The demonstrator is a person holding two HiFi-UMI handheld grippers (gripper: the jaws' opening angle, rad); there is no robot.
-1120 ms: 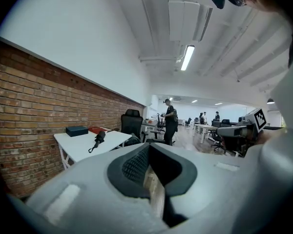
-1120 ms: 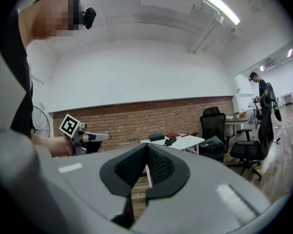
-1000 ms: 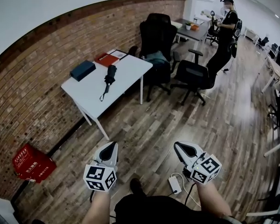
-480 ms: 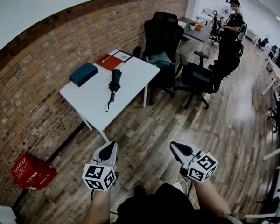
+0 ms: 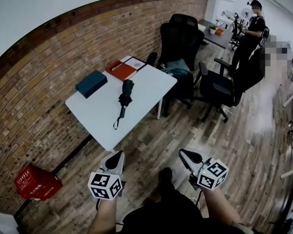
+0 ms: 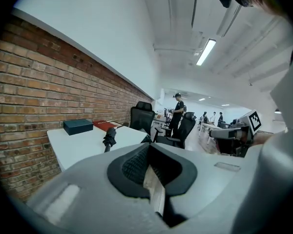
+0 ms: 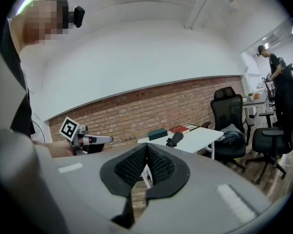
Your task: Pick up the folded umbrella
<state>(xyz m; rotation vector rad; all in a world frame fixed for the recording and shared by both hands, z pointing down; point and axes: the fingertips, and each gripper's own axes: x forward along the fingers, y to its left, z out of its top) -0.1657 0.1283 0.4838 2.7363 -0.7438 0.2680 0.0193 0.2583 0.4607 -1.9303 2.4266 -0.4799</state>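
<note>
A black folded umbrella [image 5: 124,99] lies on a white table [image 5: 97,121] by the brick wall, its strap end toward the near edge. In the left gripper view the umbrella [image 6: 109,139] shows ahead at the left, and in the right gripper view the umbrella [image 7: 175,139] is small in the distance. My left gripper [image 5: 119,154] and my right gripper [image 5: 182,153] are held over the wooden floor, short of the table's near edge. Both are shut and hold nothing.
A dark teal box [image 5: 91,83] and a red book [image 5: 120,70] lie on the table behind the umbrella. Black office chairs [image 5: 181,43] stand at its far end. A person [image 5: 250,33] stands further back. A red crate [image 5: 35,183] sits by the wall.
The view has moved toward the table: table and umbrella lie lower and larger in the picture. Both grippers kept their place in front of me, still shut.
</note>
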